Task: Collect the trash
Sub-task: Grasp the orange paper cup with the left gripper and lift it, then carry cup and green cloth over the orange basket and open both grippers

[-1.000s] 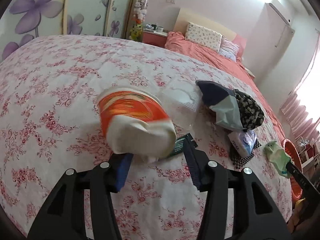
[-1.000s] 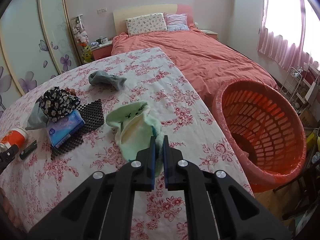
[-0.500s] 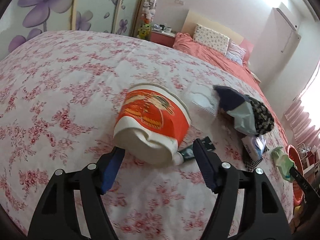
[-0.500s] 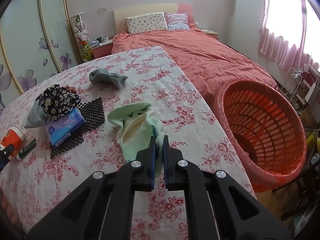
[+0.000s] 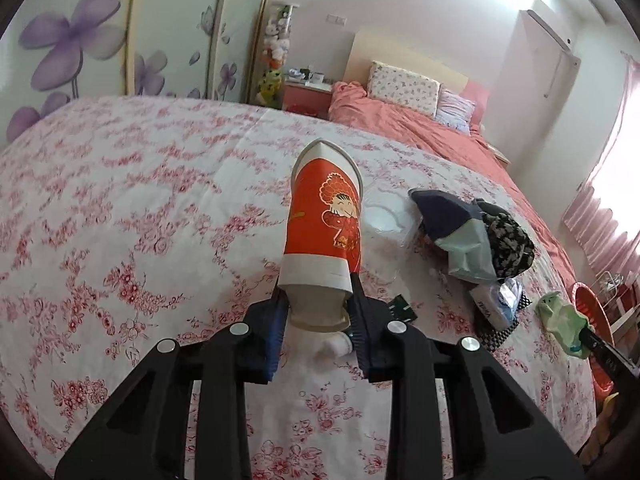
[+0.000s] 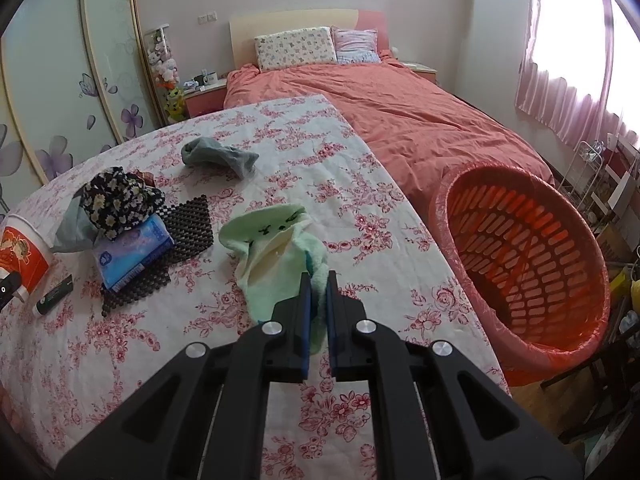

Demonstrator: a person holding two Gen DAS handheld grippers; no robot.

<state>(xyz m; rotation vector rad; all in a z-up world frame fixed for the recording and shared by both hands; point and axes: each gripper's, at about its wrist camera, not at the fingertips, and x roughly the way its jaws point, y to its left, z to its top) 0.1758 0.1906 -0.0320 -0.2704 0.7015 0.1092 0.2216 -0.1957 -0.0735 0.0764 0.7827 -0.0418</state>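
Judging by the empty orange slotted plastic basket [image 6: 524, 264] at right, nothing is binned: the closing left tongs [image 5: 319, 312] squeeze a flattened red-and-white paper cup [image 5: 322, 228], the right tongs [image 6: 318, 300] are clamped on a pale green cloth [image 6: 276, 248], and other clutter is left on the floral-clothed counter [image 6: 352, 208].

Your left gripper [image 5: 318, 312] and right gripper [image 6: 318, 300] match — matte black arms, round silver screws, blue-padded fingers [image 6: 305, 312].

On the table [image 6: 360, 184], my left gripper [image 5: 318, 308] is closing on the paper cup [image 5: 324, 220], squashed between its pads. To its right lie a clothes pile [image 5: 480, 232] on a tissue pack [image 6: 132, 248] and mat [image 6: 188, 224]. My right gripper [image 6: 318, 296] pinches the green sock [image 6: 276, 252]; the basket [image 6: 520, 256] stands right of the table, the bed [image 6: 420, 120] behind.
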